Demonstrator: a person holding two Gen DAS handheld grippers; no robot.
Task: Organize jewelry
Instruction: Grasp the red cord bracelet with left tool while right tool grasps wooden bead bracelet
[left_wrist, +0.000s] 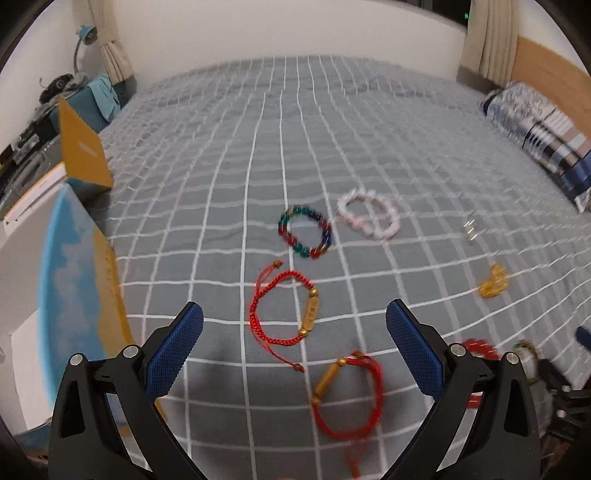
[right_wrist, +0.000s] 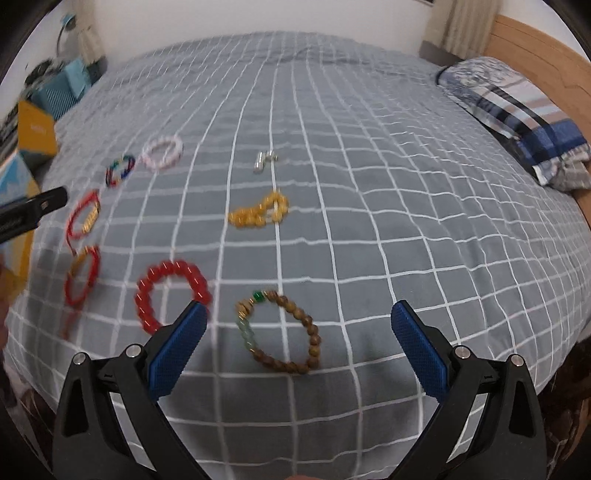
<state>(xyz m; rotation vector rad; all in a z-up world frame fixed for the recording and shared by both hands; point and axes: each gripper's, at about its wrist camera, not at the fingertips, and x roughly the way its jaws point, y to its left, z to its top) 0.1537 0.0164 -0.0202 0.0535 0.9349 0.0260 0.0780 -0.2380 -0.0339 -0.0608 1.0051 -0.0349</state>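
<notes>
So far nothing is picked: the box sits far left on the bed, the left gripper gapes over a red cord bracelet, the right gripper gapes over a wooden bracelet, so next, likely, lower and pinch.

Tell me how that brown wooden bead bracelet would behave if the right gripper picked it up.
The wooden bead bracelet lies as an uneven loop, so it would probably droop from the fingers. Its round beads look smooth and may slip. It is probably light.
</notes>
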